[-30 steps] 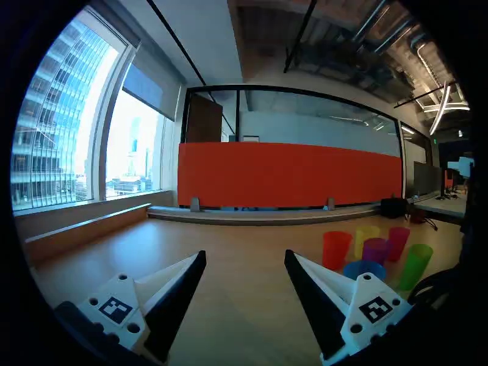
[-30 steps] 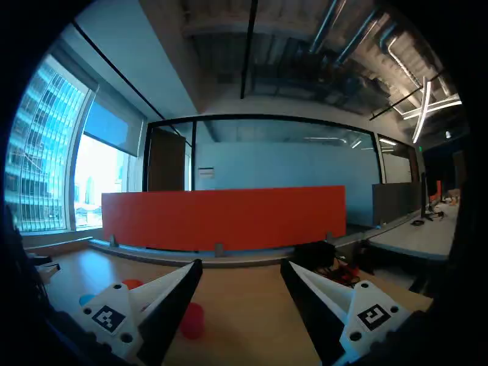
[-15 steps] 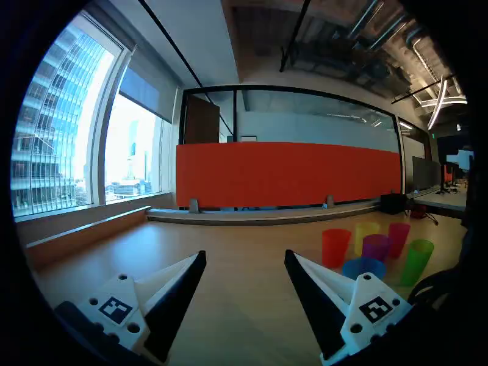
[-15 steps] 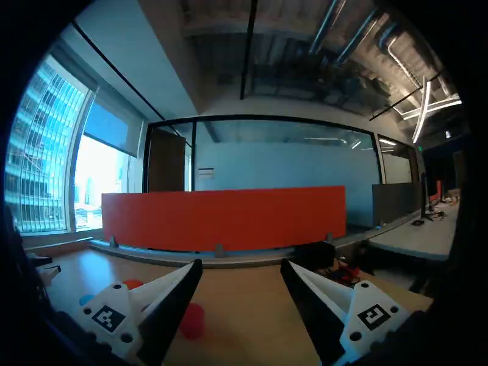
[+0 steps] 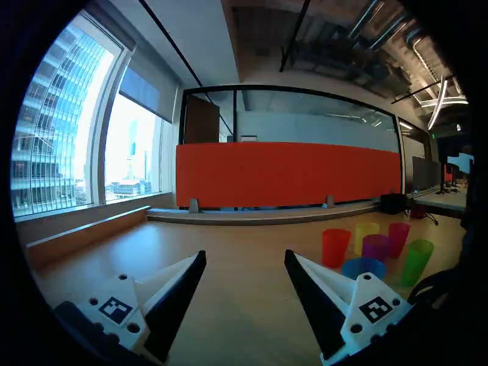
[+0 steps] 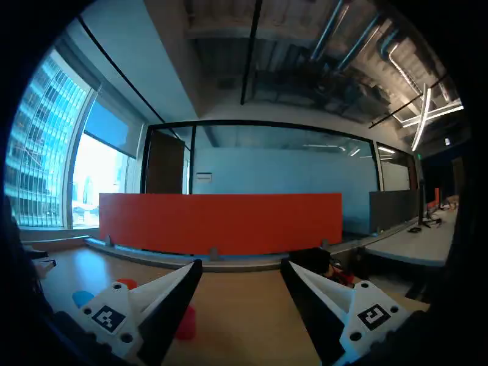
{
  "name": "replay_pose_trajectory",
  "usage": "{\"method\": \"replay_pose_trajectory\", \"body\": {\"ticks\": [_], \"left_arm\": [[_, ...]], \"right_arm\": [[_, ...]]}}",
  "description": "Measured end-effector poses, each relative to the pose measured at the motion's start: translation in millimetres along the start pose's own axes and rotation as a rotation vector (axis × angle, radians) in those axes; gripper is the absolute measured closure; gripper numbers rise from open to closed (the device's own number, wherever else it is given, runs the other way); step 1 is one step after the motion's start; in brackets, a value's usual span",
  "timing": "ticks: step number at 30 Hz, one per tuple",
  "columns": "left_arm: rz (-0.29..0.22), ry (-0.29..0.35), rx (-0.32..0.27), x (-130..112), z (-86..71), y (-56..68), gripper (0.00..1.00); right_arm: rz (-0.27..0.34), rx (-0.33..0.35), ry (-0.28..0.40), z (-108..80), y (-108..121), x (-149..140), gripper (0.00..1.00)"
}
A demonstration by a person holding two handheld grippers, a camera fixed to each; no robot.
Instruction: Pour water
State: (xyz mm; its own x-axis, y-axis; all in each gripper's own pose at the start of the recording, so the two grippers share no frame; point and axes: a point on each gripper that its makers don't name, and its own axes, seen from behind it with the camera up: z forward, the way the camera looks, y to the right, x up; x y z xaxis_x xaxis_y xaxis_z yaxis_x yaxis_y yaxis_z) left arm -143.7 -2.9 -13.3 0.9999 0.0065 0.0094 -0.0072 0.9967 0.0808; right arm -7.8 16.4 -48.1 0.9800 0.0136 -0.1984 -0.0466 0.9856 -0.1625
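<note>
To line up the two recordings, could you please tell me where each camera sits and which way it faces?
Left gripper view: on the open left claw, seen below; low over the wooden table, facing the orange partition, coloured cups at right.
Right gripper view: on the open right claw, seen below; tilted slightly upward toward that partition.
Both share the partition, table, windows and cups.

Office, orange partition [image 5: 287,174], glass wall [image 6: 280,177], desks [image 6: 421,244]

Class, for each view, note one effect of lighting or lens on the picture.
Left gripper view: the window is blown out white, and its frame bows with the fisheye. Right gripper view: a bluish cast tints the back wall, and the ceiling light strip glares.
</note>
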Motion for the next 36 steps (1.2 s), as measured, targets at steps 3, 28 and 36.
{"method": "replay_pose_trajectory", "body": {"ticks": [3,28,36], "left_arm": [[0.0,0.0,0.0,-0.3,-0.2,-0.5,0.04],[0.0,0.0,0.0,-0.3,0.4,-1.9,0.04],[0.0,0.0,0.0,-0.3,-0.1,-2.3,0.04]], "right_arm": [[-0.011,0.008,-0.001,2.5,0.4,-5.3,0.01],[0.024,0.063,-0.057,19.4,-17.2,-83.9,0.01],[0.025,0.06,-0.076,17.7,-9.4,-99.5,0.01]]}}
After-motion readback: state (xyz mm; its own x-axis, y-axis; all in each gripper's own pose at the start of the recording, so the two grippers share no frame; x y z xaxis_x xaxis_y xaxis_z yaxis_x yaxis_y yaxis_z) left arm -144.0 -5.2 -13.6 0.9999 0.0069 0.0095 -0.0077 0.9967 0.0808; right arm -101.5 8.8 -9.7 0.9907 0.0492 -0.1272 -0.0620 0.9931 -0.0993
